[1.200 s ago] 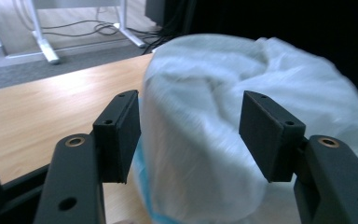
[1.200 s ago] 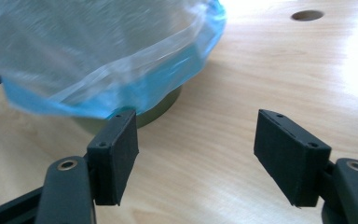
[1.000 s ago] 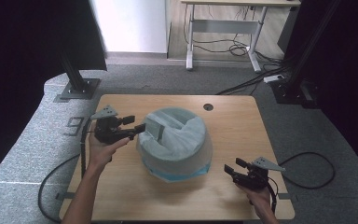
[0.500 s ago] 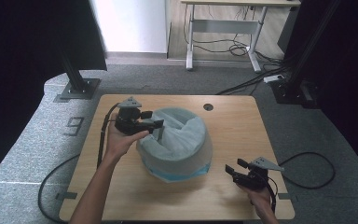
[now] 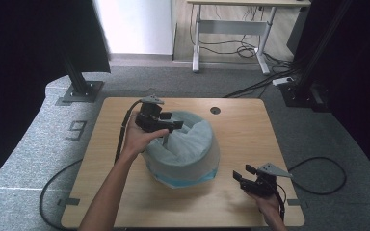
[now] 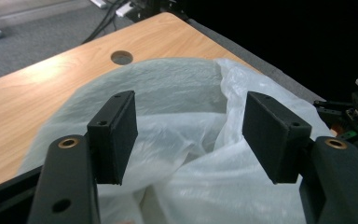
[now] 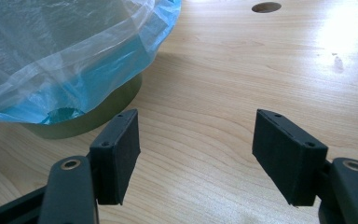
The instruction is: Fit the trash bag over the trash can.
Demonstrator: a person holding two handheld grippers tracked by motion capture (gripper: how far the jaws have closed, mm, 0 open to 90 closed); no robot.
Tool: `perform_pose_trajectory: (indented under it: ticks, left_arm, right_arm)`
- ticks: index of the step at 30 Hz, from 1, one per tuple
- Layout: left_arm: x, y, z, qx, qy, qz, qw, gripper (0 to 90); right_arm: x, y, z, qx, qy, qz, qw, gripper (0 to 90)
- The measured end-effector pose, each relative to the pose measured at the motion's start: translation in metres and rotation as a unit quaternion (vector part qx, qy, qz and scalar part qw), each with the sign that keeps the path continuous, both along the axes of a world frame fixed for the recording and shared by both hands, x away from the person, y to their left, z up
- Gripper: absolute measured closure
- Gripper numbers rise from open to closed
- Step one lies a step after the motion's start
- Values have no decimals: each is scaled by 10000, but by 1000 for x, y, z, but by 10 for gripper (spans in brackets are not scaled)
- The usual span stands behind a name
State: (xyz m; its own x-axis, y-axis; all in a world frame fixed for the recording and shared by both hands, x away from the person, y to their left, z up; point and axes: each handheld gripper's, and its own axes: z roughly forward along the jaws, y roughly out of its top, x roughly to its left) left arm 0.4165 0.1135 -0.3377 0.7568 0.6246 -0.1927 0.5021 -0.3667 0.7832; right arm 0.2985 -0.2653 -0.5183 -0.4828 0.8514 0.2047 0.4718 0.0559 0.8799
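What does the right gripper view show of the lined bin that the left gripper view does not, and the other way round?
The right gripper view takes the bin from the side: its olive-green wall under the hem of the plastic liner, which looks blue where it hangs over the rim, with the right gripper open above bare table. The left gripper view looks from above: the liner's crumpled white folds sag into the bin's mouth, under the open left gripper, with the other gripper at the right edge. Both share the liner, the wooden tabletop and its round hole.
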Motion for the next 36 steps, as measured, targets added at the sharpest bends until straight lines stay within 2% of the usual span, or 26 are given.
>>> perform_pose_trajectory:
  ticks: [2, 7, 13, 19, 23, 26, 27, 28, 34, 36]
  left_arm:
    - [5, -9, -2, 111, 128, -55, 9998, 346]
    - [9, -17, -5, 222, 289, -164, 9992, 331]
    - [9, -26, -5, 123, 297, -245, 9992, 319]
    - [11, -39, -5, 230, 339, -362, 9985, 341]
    - [17, -49, -8, 588, 414, -376, 9967, 354]
    - [21, -56, -12, 686, 576, -379, 9953, 356]
    - [24, -60, -15, 836, 635, -414, 9936, 355]
    - [24, -60, -15, 836, 635, -414, 9936, 356]
    - [30, -67, -27, 1150, 831, -458, 9888, 357]
    - [31, -68, -28, 1177, 858, -456, 9883, 356]
  right_arm:
    - [-1, -1, 0, 4, 5, -10, 10000, 312]
    - [-1, -3, -1, -3, 33, -39, 10000, 311]
    - [-1, -5, -3, -9, 56, -26, 10000, 311]
    - [-1, -1, -3, -71, 34, 64, 9999, 312]
    - [-1, 0, -4, -98, 39, 85, 9999, 312]
    - [-1, 0, -4, -150, 28, 122, 9998, 312]
    - [-1, 0, -4, -150, 19, 119, 9998, 313]
    - [-1, 0, -4, -155, 20, 119, 9998, 313]
    - [-1, -1, -5, -167, 68, 140, 9997, 313]
    - [-1, -1, -5, -162, 69, 147, 9997, 314]
